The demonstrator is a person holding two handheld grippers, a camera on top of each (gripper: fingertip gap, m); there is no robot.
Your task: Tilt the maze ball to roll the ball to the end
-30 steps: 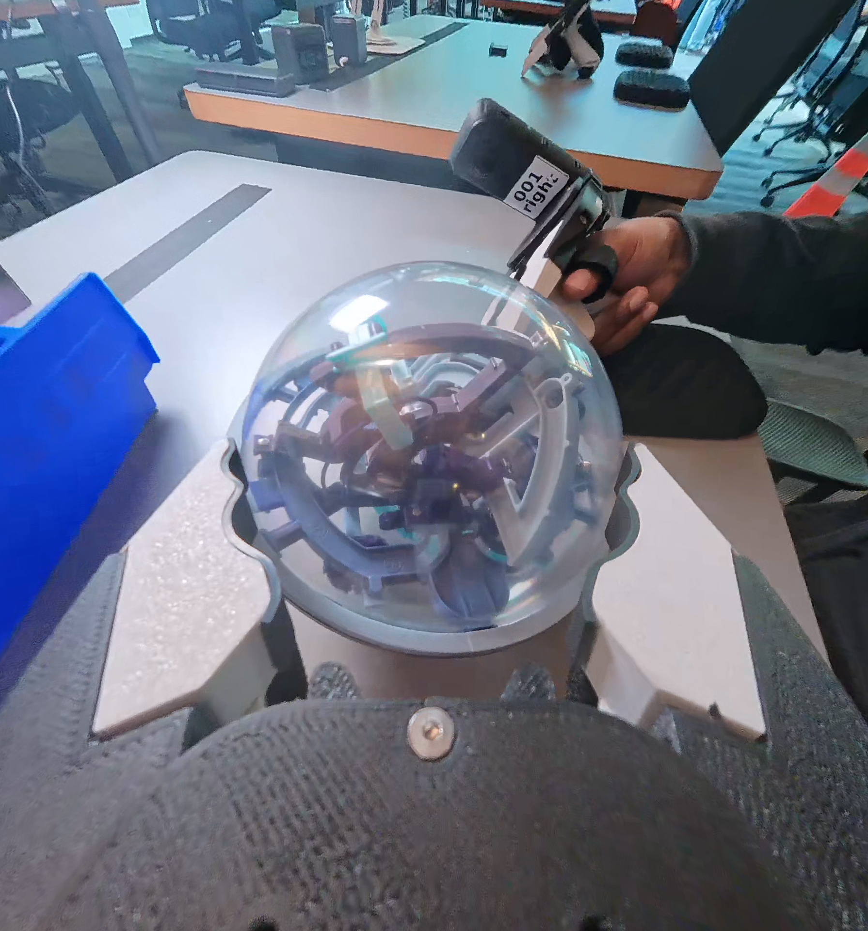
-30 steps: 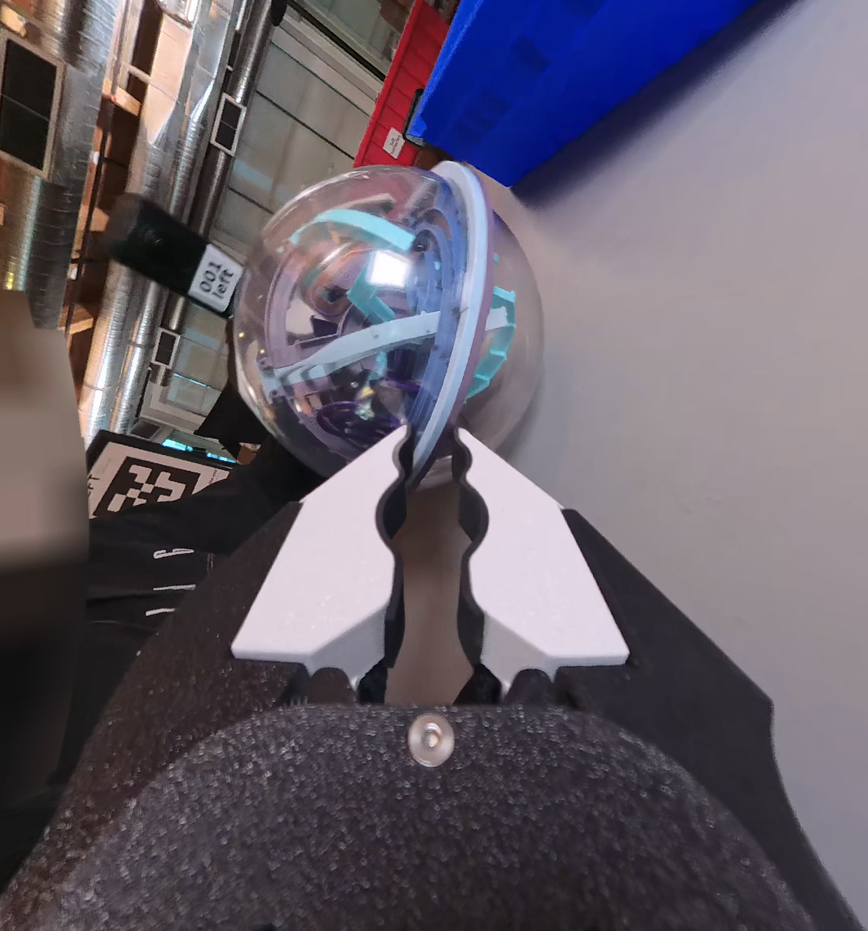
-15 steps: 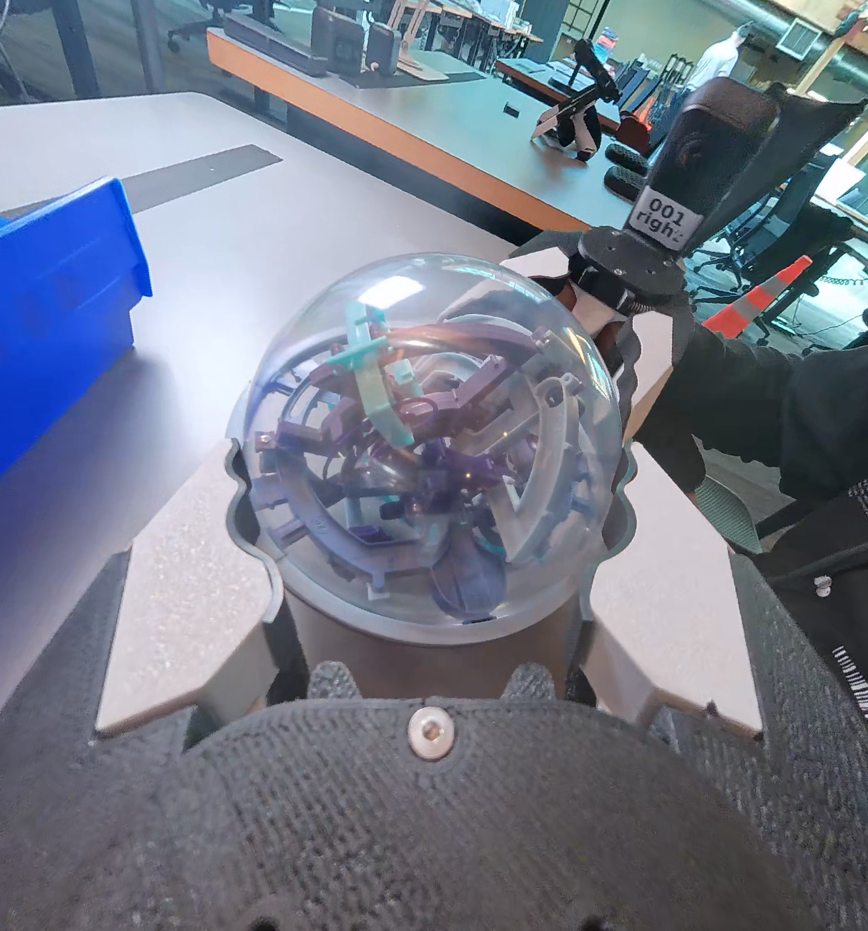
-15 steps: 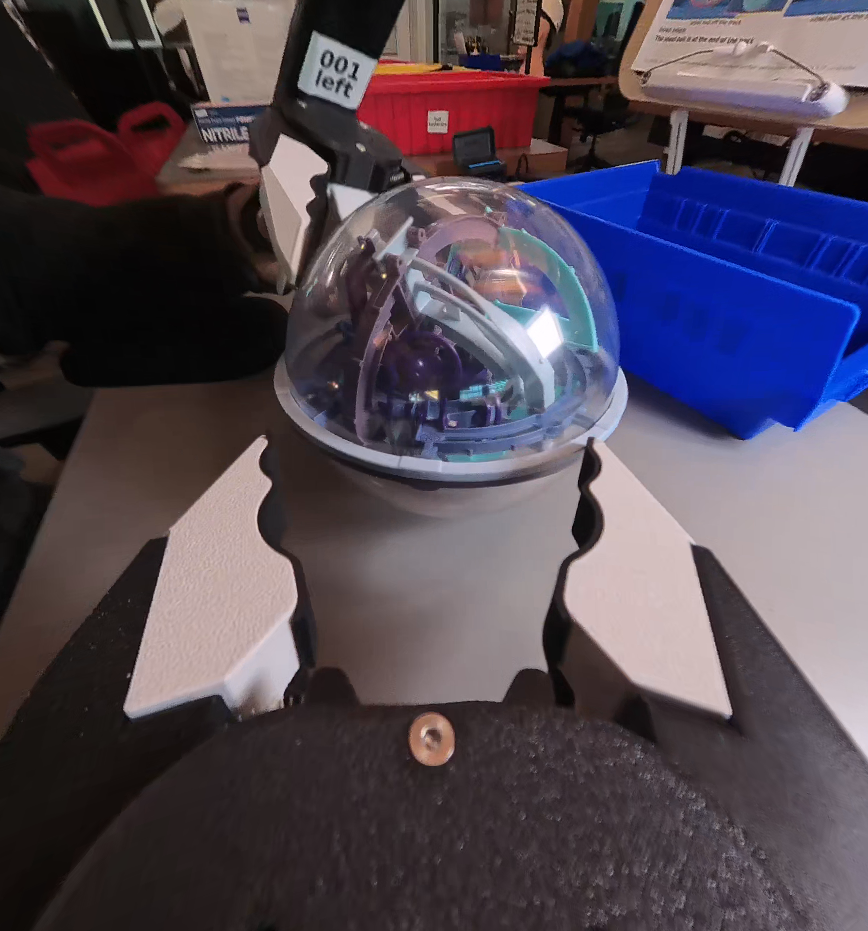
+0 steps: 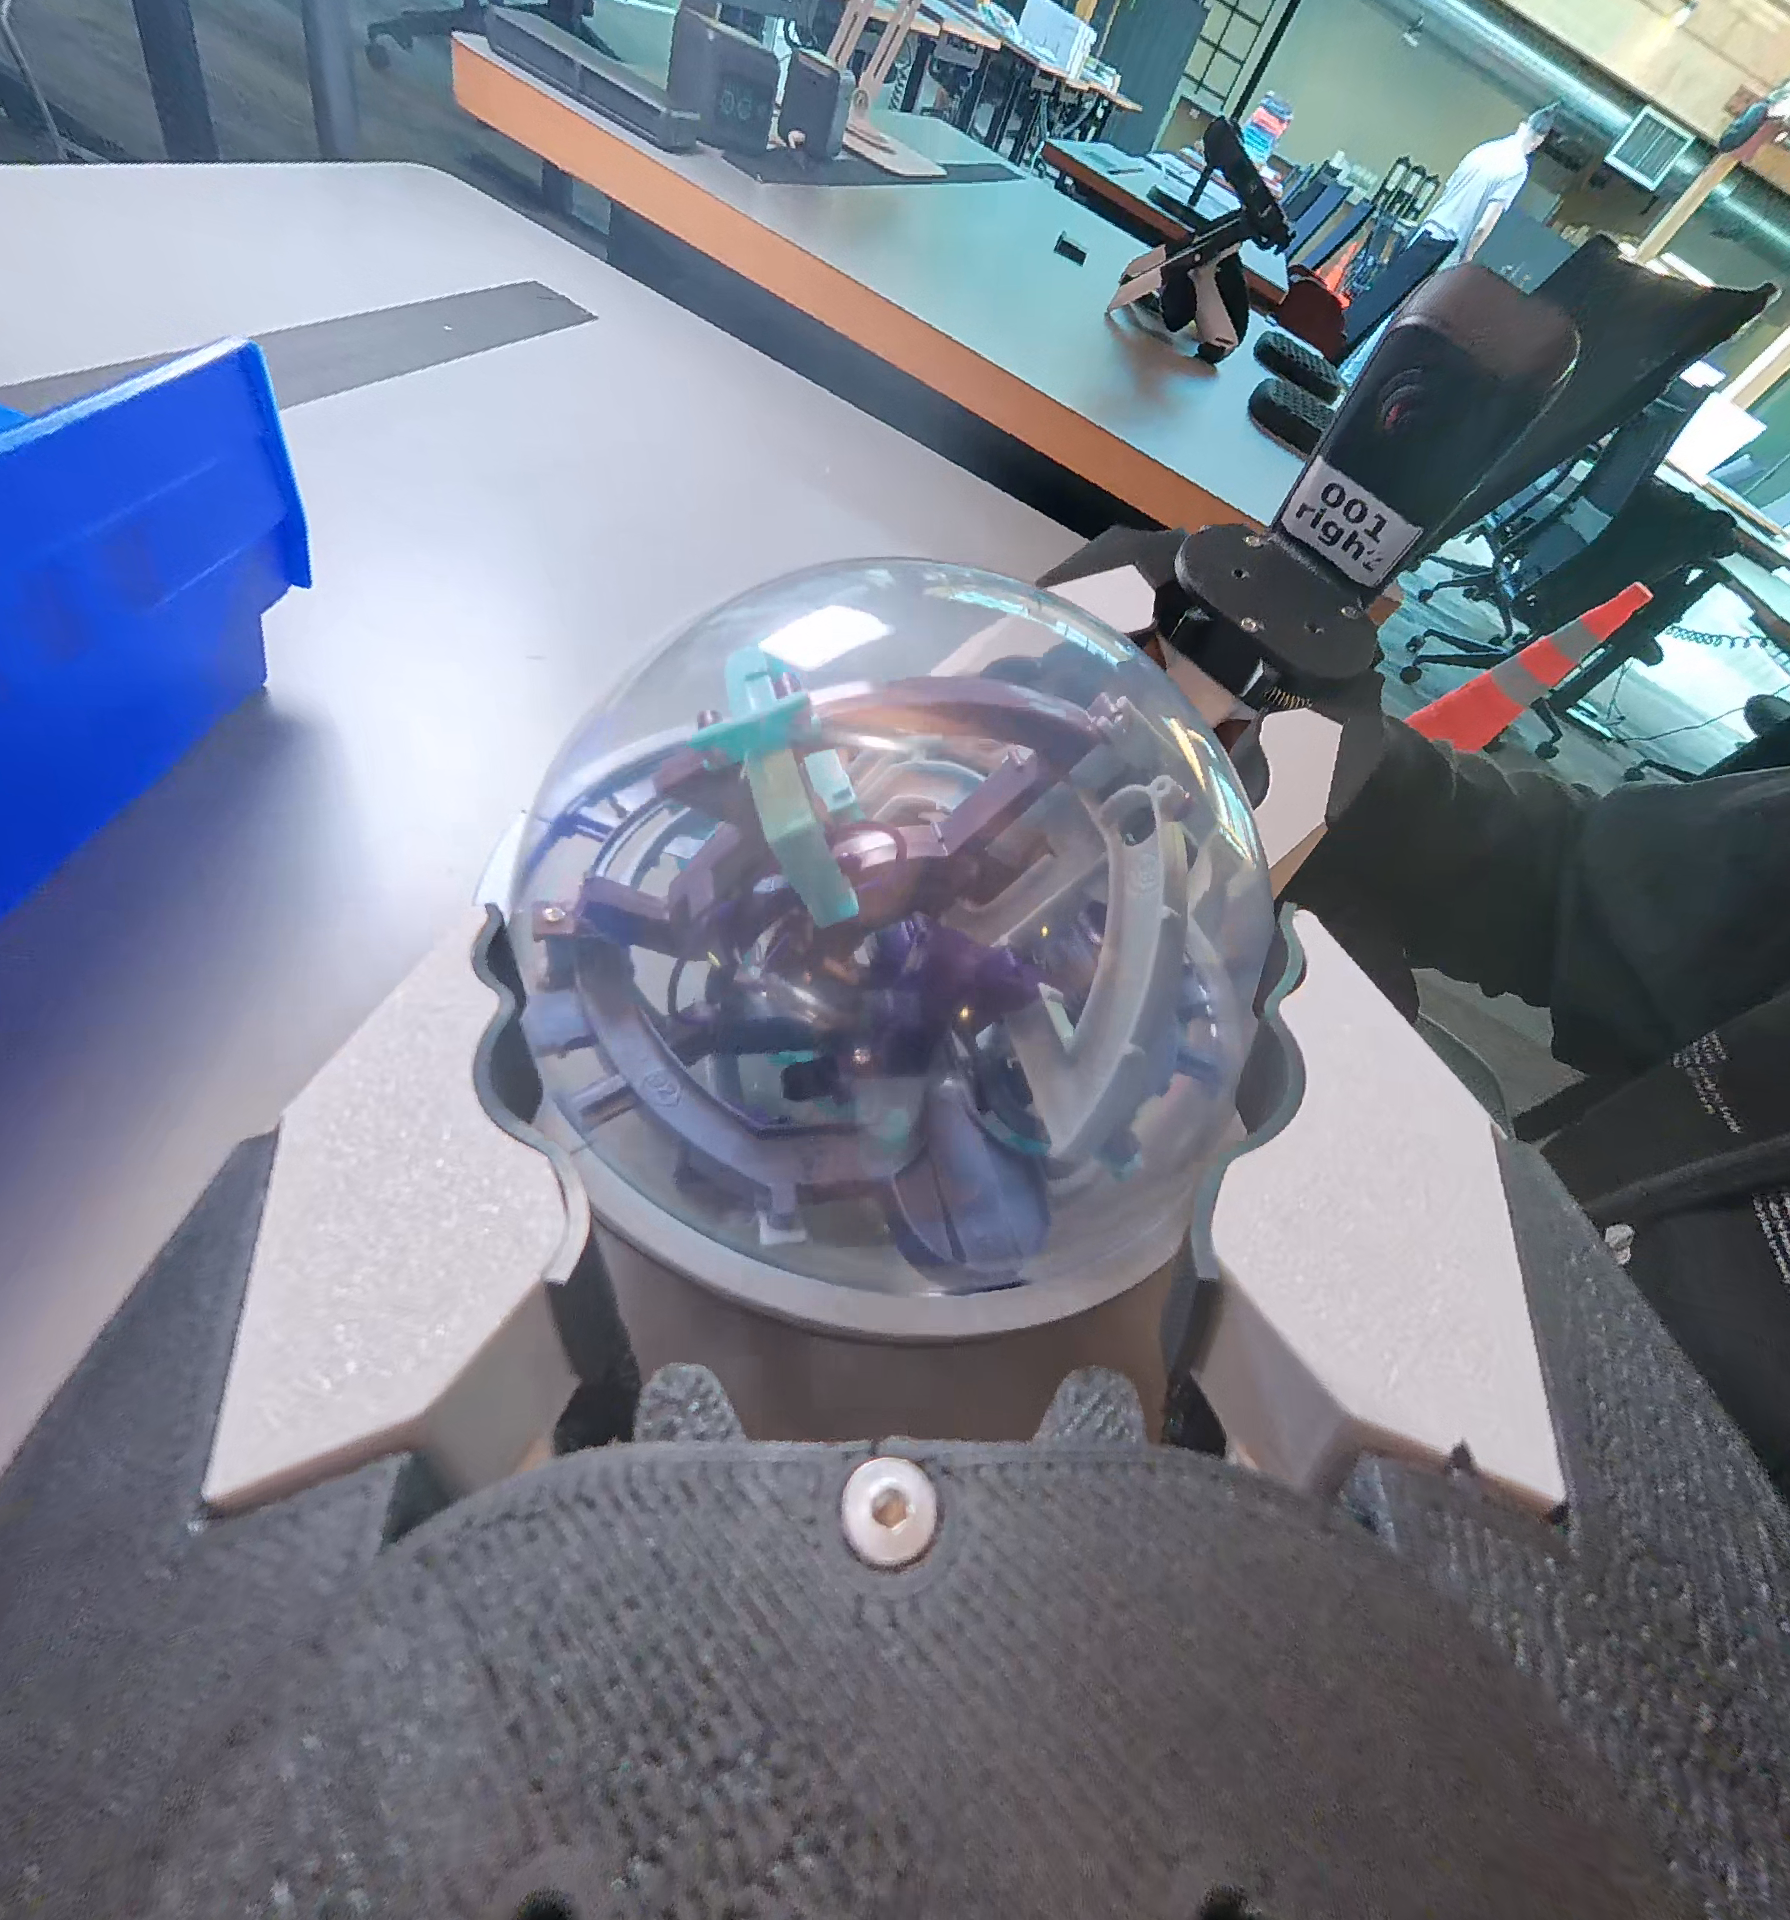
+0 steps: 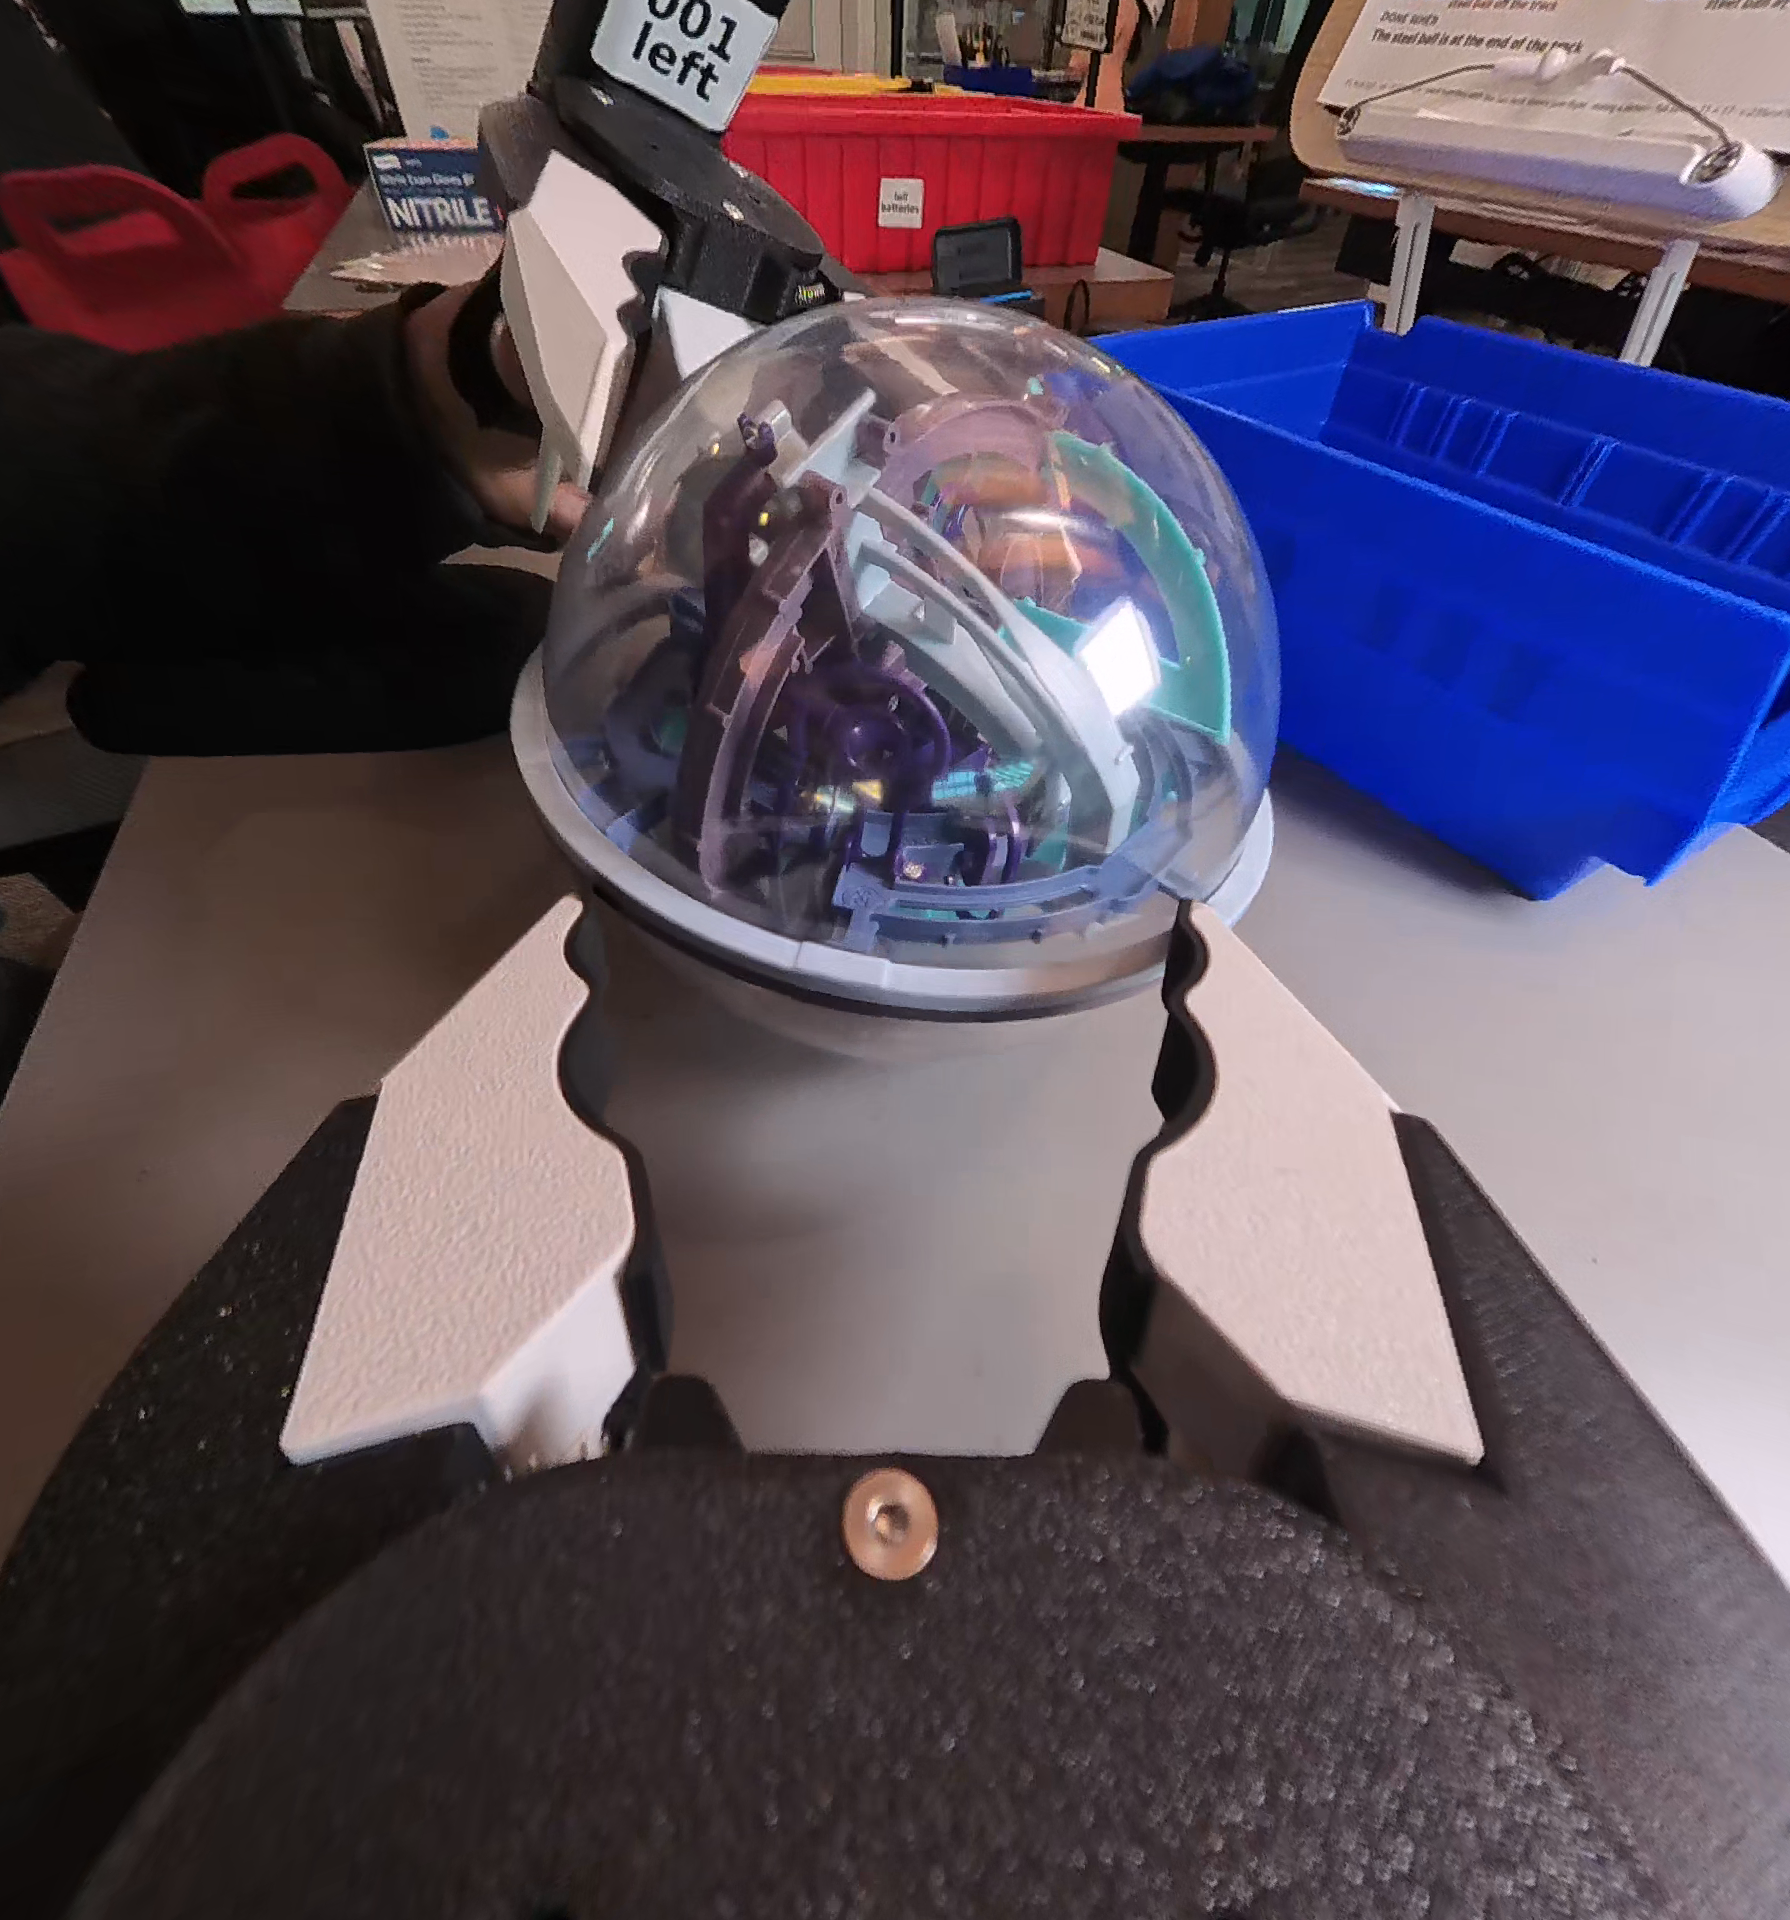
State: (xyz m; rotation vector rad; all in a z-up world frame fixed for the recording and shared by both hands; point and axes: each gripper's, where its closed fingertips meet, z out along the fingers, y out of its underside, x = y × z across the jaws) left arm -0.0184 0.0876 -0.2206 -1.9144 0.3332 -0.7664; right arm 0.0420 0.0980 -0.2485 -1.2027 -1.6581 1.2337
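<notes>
The maze ball (image 5: 891,935) is a clear dome with purple, teal and grey tracks over a grey lower half. It sits between my two grippers above the grey table (image 5: 558,416). My left gripper (image 5: 886,940) is spread wide, and its fingers (image 5: 382,1195) press the ball at its rim on both sides. In the right wrist view, the ball (image 6: 901,644) is upright with its dome on top. My right gripper (image 6: 880,925) faces it from the opposite side. Its fingertips (image 6: 584,935) touch the grey lower half just under the rim. I cannot make out the small steel ball.
A blue bin (image 5: 91,582) stands on the table left of the ball and also shows in the right wrist view (image 6: 1493,623). Dark sleeves (image 5: 1597,883) hold the grippers. An orange-edged table (image 5: 974,291), an orange cone (image 5: 1535,665) and a red bin (image 6: 922,177) lie beyond.
My right gripper let go of the ball's rim, turned level, opened wide and closed in on the lower half. My left gripper kept its hold and tipped the ball upright.
</notes>
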